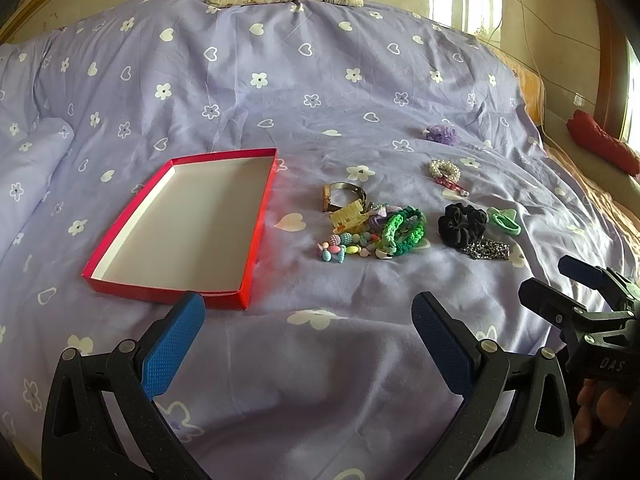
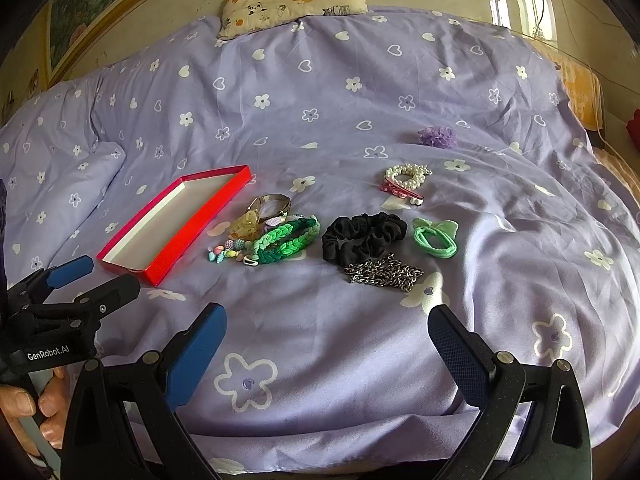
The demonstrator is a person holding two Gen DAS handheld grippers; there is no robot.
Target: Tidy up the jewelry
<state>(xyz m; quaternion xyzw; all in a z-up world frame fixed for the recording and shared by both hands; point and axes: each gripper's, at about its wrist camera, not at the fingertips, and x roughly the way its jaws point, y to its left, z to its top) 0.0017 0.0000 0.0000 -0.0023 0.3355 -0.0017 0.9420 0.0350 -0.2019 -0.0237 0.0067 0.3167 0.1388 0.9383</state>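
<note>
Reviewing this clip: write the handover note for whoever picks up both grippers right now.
Left gripper: open, holding nothing, near the red box.
Right gripper: open, holding nothing, facing the pile.
Box lies on the purple bedspread, nothing in it.
To its right, loose: green braided bracelet, black scrunchie, metal chain, green hair tie, pearl bracelet, purple flower.
Done: nothing. Left: everything still to go in the box.

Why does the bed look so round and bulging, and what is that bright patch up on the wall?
Left wrist view: fisheye lens bows the purple bedspread; window glare shines off the wall. Right wrist view: same bulge, corners dark, red box sharp.
</note>
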